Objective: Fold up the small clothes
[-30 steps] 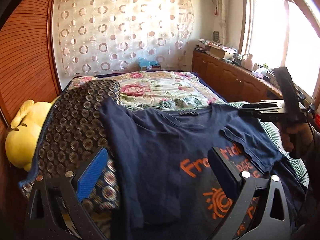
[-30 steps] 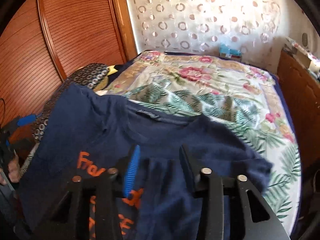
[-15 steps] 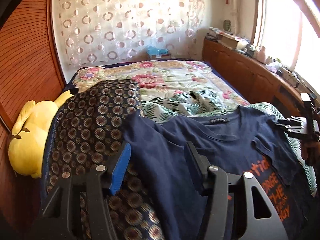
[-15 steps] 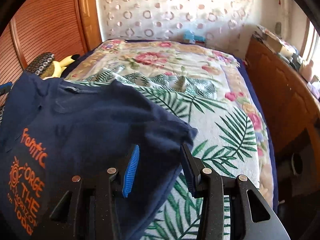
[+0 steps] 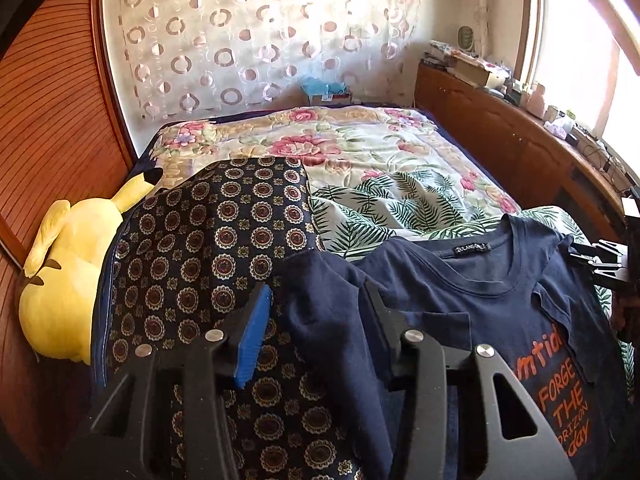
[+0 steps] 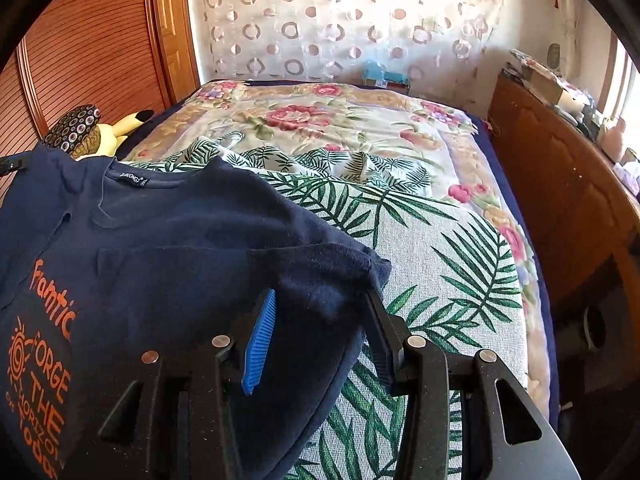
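While left fingers (image 5: 316,332) close round T-shirt (image 5: 500,304) sleeve | right fingers (image 6: 320,334) half-open round other sleeve

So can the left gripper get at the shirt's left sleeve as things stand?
Probably yes: the left gripper already straddles the navy T-shirt's sleeve, jaws closing, with nothing between. Whether the pads bite yet is unclear.
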